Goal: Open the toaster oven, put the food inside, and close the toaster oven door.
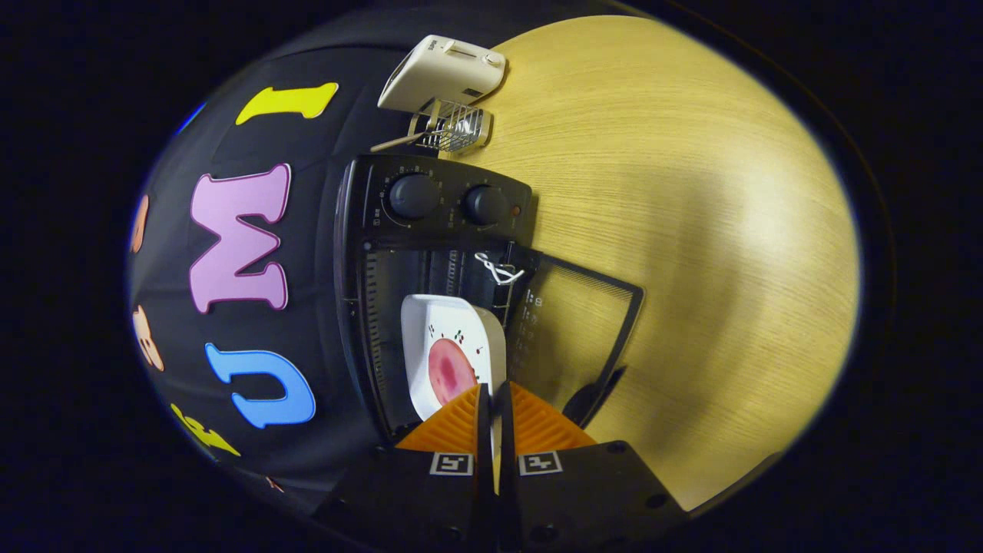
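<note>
White plate [453, 346] with a pinkish round of food [451, 374] on it is pinched by its rim in your gripper [494, 403]; fingers are pressed nearly together with the plate edge between them. The view is rolled sideways, so judge by the oven, not by up and down.

Plate sits partly inside the black toaster oven [430, 253] cavity; the near rim in the fingers is at the opening. Glass door [572, 338] is swung fully open over the wooden table [691, 230].

Handling, my read: the plate looks ceramic, so stiff, smooth, brittle. A rim pinch leaves the far end cantilevered, so keep it level or the food slides. Rim is the only sensible hold here.

Oven holds just the plate, as far as I can see. Beyond the oven, a wire basket [453, 127] and a white appliance [444, 73], contents unclear. Door not yet closed.
</note>
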Motion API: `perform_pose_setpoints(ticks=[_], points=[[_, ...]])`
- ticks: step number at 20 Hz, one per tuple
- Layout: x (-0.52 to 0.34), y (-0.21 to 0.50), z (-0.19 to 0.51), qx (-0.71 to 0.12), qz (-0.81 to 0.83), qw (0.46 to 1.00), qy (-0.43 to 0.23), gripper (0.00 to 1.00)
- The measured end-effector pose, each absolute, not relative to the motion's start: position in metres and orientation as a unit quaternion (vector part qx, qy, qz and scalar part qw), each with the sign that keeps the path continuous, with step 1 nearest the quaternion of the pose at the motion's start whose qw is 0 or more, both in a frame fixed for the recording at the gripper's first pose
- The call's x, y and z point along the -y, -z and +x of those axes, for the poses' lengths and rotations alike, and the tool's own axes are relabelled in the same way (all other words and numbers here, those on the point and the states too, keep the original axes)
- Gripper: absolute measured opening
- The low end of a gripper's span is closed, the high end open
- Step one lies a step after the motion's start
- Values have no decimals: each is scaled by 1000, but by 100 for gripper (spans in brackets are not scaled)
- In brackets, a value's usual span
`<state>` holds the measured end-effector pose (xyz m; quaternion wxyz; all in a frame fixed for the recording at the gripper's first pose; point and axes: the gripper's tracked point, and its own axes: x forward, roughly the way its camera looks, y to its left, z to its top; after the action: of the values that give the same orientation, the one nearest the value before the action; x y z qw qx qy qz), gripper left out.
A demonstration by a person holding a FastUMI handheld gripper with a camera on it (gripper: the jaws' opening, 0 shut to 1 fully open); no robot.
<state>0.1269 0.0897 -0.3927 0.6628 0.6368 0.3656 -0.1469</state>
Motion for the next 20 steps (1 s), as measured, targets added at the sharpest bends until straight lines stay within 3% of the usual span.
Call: perform_pose_setpoints(ticks=[15, 20], points=[[-104, 432, 199, -307, 634, 663, 254, 7], [-117, 430, 207, -314, 668, 630, 243, 8]])
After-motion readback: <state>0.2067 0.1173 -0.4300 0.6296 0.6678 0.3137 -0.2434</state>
